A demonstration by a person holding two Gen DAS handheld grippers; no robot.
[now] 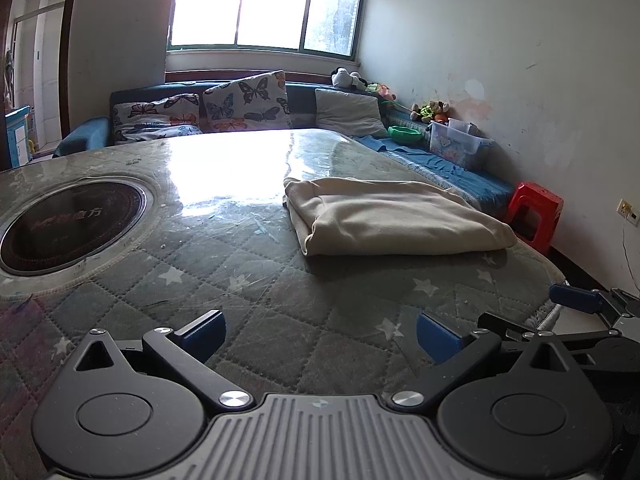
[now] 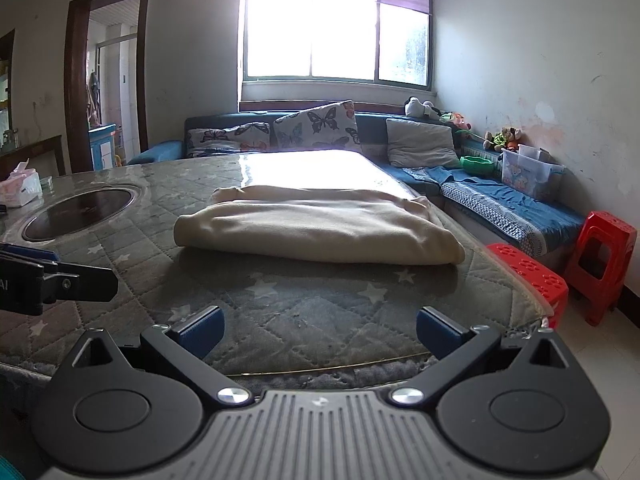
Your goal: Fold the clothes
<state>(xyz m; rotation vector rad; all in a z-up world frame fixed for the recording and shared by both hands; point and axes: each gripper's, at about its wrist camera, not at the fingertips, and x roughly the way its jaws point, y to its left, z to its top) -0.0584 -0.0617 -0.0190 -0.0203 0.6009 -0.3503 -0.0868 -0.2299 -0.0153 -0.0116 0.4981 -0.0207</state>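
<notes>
Both grippers, left gripper (image 1: pixel 320 334) and right gripper (image 2: pixel 320 330), agape short of folded cream garment (image 2: pixel 316 226), perhaps a sweatshirt.

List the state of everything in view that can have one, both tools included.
Left tool: open, empty, low over the table.
Right tool: open, empty, at the table's near edge.
Cloth: folded, flat on the table, untouched.
Tissue pack: open, tissue sticking up.
Bin: lid off.
Stools: stacked.
</notes>
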